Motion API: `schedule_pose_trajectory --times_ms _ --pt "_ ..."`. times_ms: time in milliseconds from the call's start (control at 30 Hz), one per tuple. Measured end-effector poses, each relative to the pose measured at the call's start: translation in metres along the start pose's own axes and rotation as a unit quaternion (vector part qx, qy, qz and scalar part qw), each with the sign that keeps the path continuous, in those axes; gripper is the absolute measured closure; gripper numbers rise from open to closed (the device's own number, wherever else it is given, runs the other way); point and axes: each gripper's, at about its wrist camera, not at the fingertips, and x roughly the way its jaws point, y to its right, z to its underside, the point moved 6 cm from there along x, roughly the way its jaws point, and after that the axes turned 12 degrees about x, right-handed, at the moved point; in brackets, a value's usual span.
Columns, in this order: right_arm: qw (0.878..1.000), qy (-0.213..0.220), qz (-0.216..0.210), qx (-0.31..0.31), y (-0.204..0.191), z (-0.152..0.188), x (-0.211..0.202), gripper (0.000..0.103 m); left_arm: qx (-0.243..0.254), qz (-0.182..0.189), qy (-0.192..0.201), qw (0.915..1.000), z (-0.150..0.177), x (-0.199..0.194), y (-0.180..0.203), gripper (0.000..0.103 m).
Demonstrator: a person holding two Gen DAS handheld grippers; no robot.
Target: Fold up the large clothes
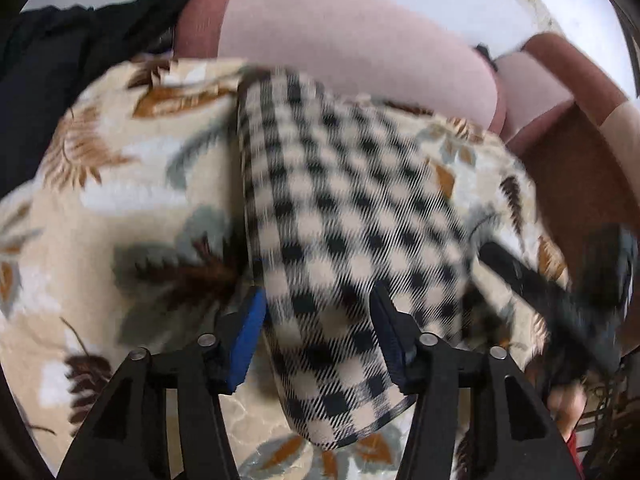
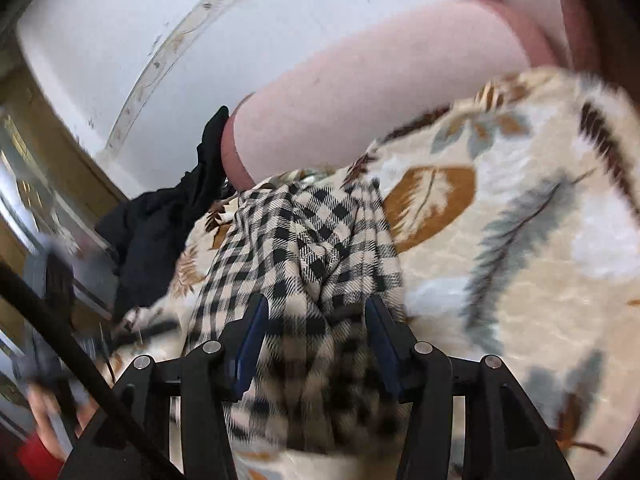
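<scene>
Left wrist view shows the checked garment [image 1: 344, 216] lying folded on a leaf-print blanket [image 1: 120, 184], between the released fingers of the left gripper [image 1: 318, 312]. The right gripper [image 2: 312, 320] is likewise spread over it, unclenched. The cloth looks soft, light and limp, best pinched at a folded edge.

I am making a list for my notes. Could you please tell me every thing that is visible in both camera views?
checked garment: one, black and cream, lying folded on the blanket, between both grippers' fingers
leaf-print blanket: one, cream with brown and grey leaves, under the garment
pink pillow: one, pale pink, behind the blanket
black clothes: one heap, black, at the blanket's edge
wall: white, behind
left gripper: one, black with blue pads, open over the garment
right gripper: one, black with blue pads, open over the garment
</scene>
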Motion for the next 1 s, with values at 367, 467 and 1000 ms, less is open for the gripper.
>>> schedule_pose_trajectory --times_ms 367,467,1000 --pt "0.993 -0.053 -0.065 0.085 0.017 -0.019 0.082 0.046 0.058 -0.099 -0.033 0.9928 0.02 0.037 0.016 0.054" --pt "0.993 -0.049 -0.074 0.083 0.009 -0.017 0.088 0.041 0.06 -0.112 -0.03 0.9914 0.022 0.041 0.019 0.054" --pt "0.999 -0.003 0.035 0.028 0.002 -0.032 0.048 0.099 0.079 -0.114 -0.023 0.9901 0.022 0.024 0.04 0.054"
